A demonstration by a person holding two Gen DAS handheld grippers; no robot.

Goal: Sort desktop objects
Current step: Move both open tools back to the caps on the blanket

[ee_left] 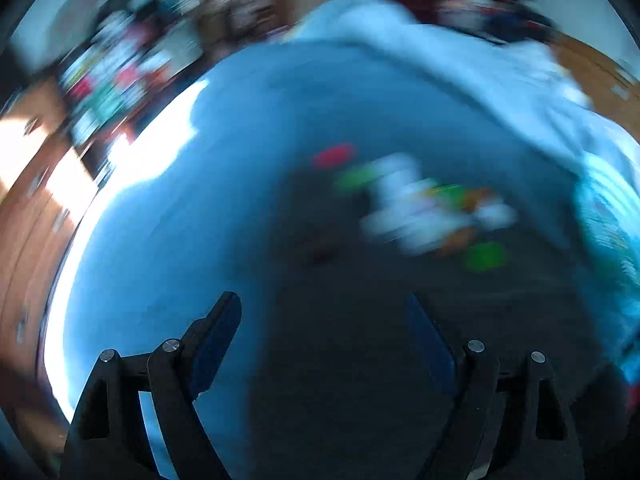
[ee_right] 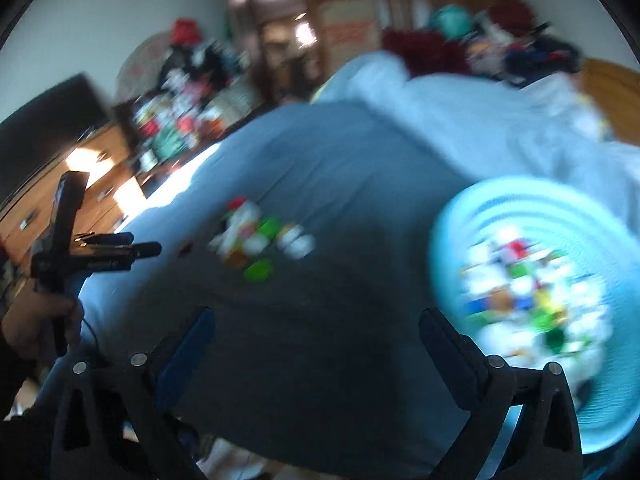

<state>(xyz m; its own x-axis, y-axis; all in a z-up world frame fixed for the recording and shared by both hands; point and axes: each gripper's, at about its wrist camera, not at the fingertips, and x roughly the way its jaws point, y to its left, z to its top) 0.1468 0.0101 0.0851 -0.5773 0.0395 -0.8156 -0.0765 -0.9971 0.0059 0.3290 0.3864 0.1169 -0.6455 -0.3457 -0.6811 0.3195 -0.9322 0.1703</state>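
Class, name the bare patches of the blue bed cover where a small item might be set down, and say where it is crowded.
Bare: blue cover between the loose pile of small pieces and the rumpled quilt; also the shaded stretch nearer the grippers. Crowded: the pile, and the light-blue basket.

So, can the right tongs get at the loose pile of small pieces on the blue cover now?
Probably yes. The right tongs stand open and empty, and bare blue cover lies between them and the pile. The light blue basin sits off to the side.
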